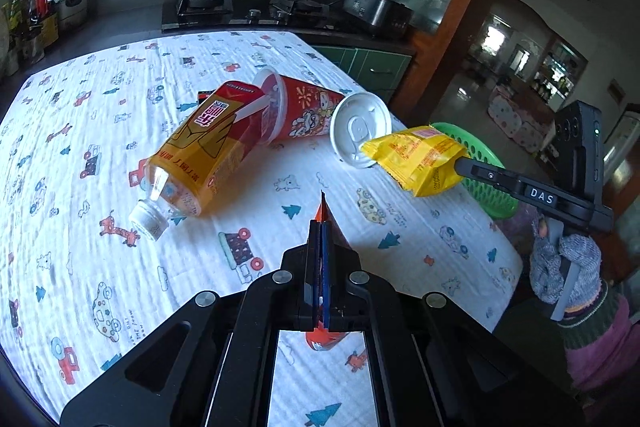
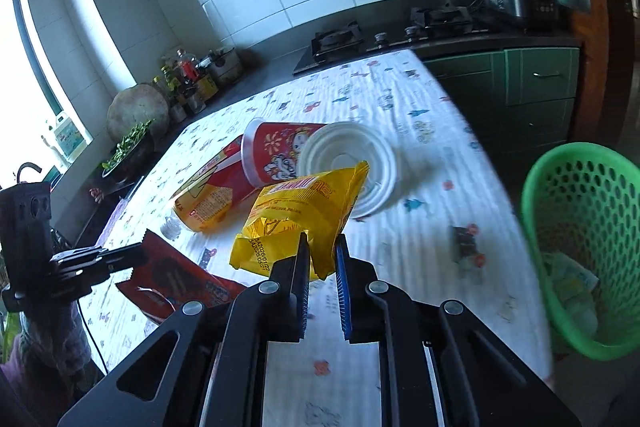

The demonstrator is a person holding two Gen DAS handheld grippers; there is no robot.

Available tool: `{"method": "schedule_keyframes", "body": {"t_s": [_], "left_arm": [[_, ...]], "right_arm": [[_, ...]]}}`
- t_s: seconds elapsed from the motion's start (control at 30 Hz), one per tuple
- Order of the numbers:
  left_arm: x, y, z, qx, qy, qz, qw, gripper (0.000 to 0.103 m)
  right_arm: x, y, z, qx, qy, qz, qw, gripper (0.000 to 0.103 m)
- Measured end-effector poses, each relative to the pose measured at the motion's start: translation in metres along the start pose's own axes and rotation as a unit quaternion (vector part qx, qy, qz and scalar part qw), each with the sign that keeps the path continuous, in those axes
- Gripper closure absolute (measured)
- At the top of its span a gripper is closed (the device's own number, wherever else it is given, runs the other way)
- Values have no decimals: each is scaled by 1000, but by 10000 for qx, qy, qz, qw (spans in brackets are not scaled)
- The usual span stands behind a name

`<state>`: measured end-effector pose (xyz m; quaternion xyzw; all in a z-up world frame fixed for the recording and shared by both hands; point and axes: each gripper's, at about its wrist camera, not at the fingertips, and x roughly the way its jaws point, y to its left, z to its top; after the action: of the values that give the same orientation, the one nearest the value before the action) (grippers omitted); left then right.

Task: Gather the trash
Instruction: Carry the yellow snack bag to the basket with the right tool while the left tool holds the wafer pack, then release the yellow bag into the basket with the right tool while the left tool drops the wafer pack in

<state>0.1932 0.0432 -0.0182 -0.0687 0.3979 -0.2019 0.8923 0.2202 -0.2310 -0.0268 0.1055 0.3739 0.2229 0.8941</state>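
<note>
left claw grips red wrapper | right claw pinches yellow packet (above table) | green basket probably floor-level

Table under a cartoon-print cloth, toppled bottle, red cup, white lid lying on it

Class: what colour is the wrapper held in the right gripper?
Yellow wrapper, red print; clearest in the right wrist view.

On the surface before me, the bottle lies at eleven o'clock, the cup behind it, the lid at one, the basket at three.
</note>
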Motion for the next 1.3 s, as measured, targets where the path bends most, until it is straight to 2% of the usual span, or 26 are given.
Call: {"method": "schedule_keyframes", "body": {"t_s": [0.13,0.4,0.7,0.97,1.1,1.17,1.3], "left_arm": [[2,-11,7,84,-21,-107,9999,103],[11,-37,23,241,-37,-320,9992,103],[28,-85,54,530,-132,-713,9960,103],[61,-145,82,790,-80,-1108,9907,103],[81,-179,97,987,-71,-1245,9873,103],[91,-194,103,1065,-41,-1305,9857,103],[117,-226,111,1283,41,-1358,9824,103]], "right_arm": [[-22,-19,-5,83,-163,-211,9996,91],[-58,-81,-11,534,-404,-914,9936,91],[-95,-153,-17,918,-546,-1887,9762,90],[-95,-209,-25,1181,-356,-2432,9621,85],[-93,-233,-29,1371,-321,-2500,9580,71],[-94,-241,-30,1431,-353,-2517,9565,67],[-101,-246,-32,1477,-458,-2496,9559,55]]}}
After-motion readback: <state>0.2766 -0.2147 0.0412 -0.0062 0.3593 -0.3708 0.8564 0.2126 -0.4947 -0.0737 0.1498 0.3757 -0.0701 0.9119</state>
